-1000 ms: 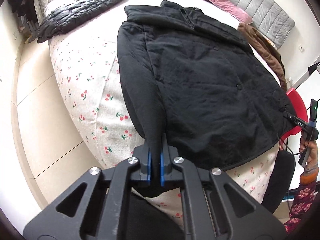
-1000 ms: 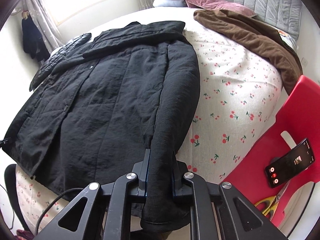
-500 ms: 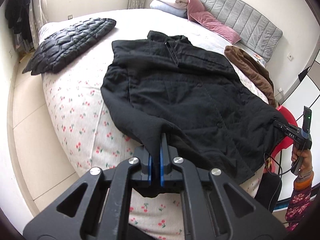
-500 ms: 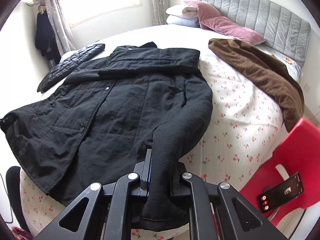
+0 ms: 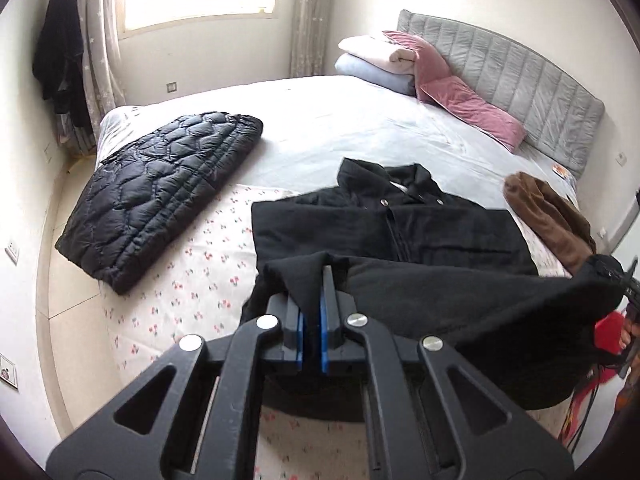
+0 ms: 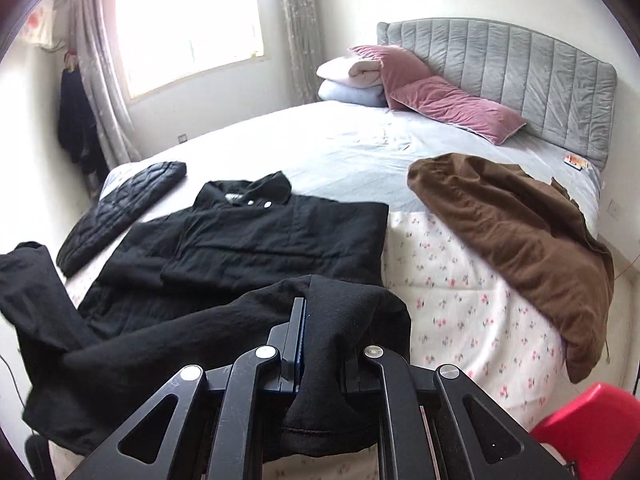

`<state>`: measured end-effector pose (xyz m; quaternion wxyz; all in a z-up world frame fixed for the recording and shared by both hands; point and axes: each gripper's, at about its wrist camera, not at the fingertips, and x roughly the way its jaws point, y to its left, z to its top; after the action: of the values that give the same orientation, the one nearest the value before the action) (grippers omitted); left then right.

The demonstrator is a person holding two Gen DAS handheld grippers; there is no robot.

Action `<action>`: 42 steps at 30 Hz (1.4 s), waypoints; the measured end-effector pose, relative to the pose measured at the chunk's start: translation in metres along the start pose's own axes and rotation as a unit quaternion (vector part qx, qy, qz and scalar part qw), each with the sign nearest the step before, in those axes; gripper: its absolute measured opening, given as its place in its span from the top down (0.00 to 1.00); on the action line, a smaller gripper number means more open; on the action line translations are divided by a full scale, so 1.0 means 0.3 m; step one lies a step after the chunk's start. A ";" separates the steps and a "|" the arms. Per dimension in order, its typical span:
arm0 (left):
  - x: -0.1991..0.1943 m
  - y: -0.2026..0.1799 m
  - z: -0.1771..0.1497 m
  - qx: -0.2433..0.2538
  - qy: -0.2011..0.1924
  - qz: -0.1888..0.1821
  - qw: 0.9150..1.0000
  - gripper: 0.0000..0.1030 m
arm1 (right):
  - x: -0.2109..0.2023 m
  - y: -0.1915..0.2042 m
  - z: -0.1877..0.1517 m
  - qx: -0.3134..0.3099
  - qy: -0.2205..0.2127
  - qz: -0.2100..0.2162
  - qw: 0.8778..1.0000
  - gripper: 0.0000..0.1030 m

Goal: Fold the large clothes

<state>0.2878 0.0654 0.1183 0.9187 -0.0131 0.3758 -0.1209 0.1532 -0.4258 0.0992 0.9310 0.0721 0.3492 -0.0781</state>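
Note:
A large black coat [image 5: 420,236] lies on the bed, collar toward the headboard; it also shows in the right wrist view [image 6: 256,240]. My left gripper [image 5: 311,300] is shut on the coat's lower left part, which is lifted off the bed. My right gripper [image 6: 320,328] is shut on the coat's lower right part, also lifted. The lifted lower half hangs between the two grippers above the coat's body and hides its middle. The right gripper appears at the right edge of the left wrist view, holding the fabric up.
A black quilted jacket [image 5: 160,192] lies folded at the bed's left. A brown garment [image 6: 516,232] lies at the right. Pink pillows [image 6: 448,104] and folded blankets [image 6: 352,76] sit by the grey headboard [image 6: 520,76]. A red chair [image 6: 588,428] stands at the near right.
Both grippers have risen and moved toward the headboard, carrying the coat's lower half up off the bed and over its body. Both stay shut on the fabric.

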 end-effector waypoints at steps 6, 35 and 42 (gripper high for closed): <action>0.392 0.093 0.175 -0.069 0.014 0.006 0.998 0.92 | 0.328 -0.102 0.175 0.056 -0.001 0.016 0.998 0.89; 0.800 0.084 0.168 0.085 0.111 -0.075 0.987 0.32 | 0.776 -0.182 0.229 0.013 0.095 0.031 0.995 0.33; 0.795 0.021 0.245 0.044 0.071 -0.046 0.995 0.88 | 0.899 -0.105 0.291 0.030 0.065 -0.036 0.997 0.89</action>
<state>0.5043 0.0114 0.0065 0.8829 0.0186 0.4332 -0.1803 0.4035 -0.4986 -0.0166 0.9003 0.0920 0.4091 -0.1169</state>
